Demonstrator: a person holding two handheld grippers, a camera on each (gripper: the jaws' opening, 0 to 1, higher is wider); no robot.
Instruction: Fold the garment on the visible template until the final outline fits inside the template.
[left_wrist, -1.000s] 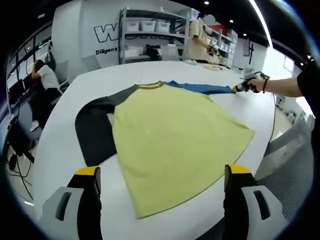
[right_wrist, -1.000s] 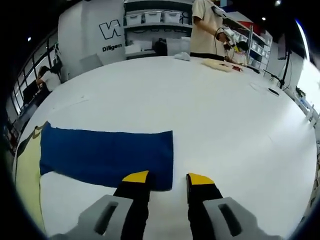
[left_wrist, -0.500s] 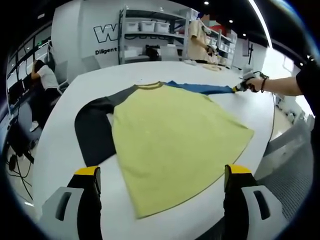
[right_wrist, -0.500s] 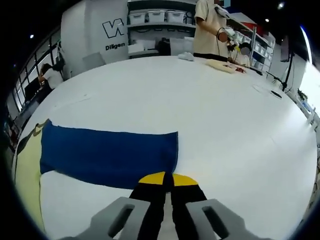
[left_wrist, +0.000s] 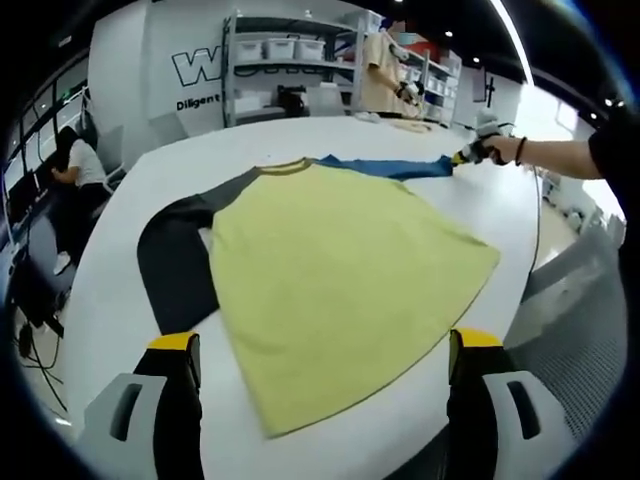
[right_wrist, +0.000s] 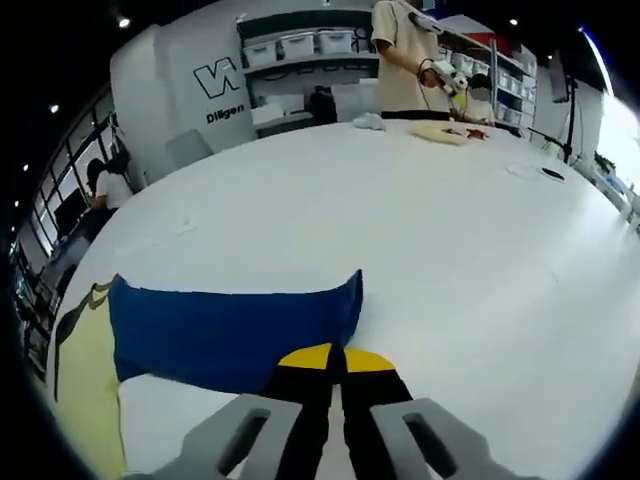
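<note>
Presently the right gripper (right_wrist: 330, 352), clenched apparently on the blue cloth sleeve (right_wrist: 230, 322) of the yellow-bodied raglan shirt (left_wrist: 330, 270), begins the fold, needing an inward carry; the left gripper (left_wrist: 325, 345) hovers released.

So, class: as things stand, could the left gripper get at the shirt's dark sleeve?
Probably yes. The left gripper is open above the shirt's near hem, and the dark sleeve lies flat on the table just ahead to its left, with nothing lying between them.
</note>
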